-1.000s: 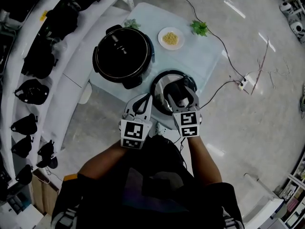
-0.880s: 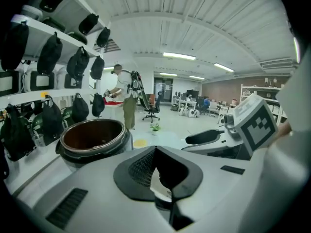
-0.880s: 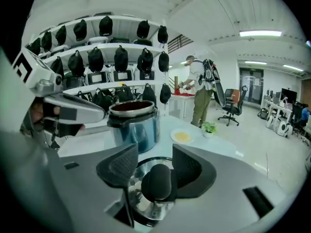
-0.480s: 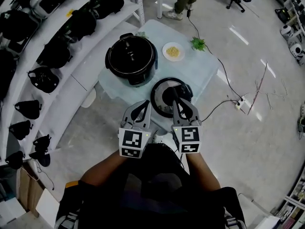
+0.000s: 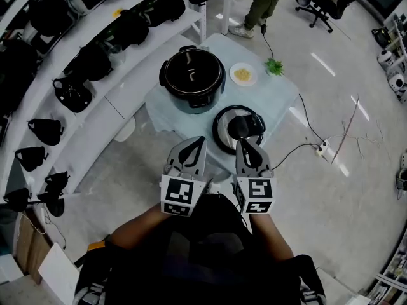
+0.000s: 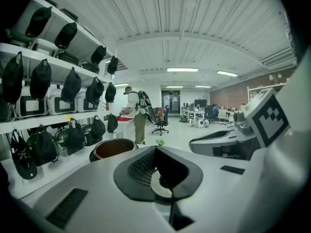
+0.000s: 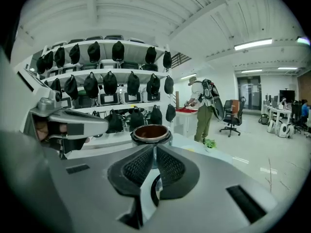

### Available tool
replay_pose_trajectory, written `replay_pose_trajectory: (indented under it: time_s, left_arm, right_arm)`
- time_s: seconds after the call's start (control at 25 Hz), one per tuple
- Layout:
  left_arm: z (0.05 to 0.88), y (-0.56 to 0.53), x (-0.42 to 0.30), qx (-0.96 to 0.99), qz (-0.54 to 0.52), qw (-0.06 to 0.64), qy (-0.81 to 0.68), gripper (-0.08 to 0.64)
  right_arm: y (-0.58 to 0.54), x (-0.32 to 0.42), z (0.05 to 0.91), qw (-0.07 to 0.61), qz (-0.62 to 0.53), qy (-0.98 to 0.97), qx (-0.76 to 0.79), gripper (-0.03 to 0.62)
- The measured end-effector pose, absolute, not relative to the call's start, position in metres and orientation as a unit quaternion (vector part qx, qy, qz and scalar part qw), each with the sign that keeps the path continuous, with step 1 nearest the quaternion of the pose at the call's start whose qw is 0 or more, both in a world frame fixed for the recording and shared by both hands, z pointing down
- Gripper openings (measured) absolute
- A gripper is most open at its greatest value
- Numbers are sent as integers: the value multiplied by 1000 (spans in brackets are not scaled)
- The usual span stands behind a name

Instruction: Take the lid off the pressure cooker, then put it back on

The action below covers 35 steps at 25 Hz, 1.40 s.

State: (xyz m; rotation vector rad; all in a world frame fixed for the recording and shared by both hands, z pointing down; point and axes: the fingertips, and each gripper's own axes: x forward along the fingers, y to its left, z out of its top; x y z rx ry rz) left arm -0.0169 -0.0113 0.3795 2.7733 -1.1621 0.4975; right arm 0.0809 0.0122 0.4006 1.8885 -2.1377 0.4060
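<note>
The open pressure cooker pot (image 5: pixel 191 75) stands on the small pale table (image 5: pixel 280 97); its rim also shows in the left gripper view (image 6: pixel 112 148) and the right gripper view (image 7: pixel 151 133). The lid (image 5: pixel 224 132), steel with a black handle, lies flat on the table's near right part. Both grippers hang side by side above the table's near edge, short of the lid and touching nothing. The left gripper (image 5: pixel 201 142) (image 6: pixel 155 148) is shut and empty. The right gripper (image 5: pixel 242 143) (image 7: pixel 155 148) has just been closing its jaws; they are shut with nothing between them.
A plate of yellow food (image 5: pixel 242 75) and a small green plant (image 5: pixel 274 65) sit at the table's far side. Shelves of black bags (image 5: pixel 82 62) run along the left. A person (image 5: pixel 267 5) stands beyond the table. A cable and power strip (image 5: pixel 321 148) lie on the floor at right.
Both grippers have drawn back from the lid and risen. The right gripper's jaws, open around the lid handle a second ago, have come off it and closed. The lid stays on the table.
</note>
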Motion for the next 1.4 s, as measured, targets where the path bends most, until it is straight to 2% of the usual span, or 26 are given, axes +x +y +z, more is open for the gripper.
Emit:
replay_pose_trajectory:
  time_s: [0.68, 1.04, 1.4]
  left_arm:
    - [364, 88, -97, 929, 133, 44, -342, 8]
    - [372, 123, -90, 932, 130, 49, -335, 8]
    - [385, 140, -39, 928, 153, 48, -336, 8]
  right_arm:
    - [112, -20, 375, 131, 139, -720, 667, 32]
    - [154, -8, 381, 139, 148, -707, 677, 32]
    - [162, 33, 387, 152, 142, -729, 652, 32]
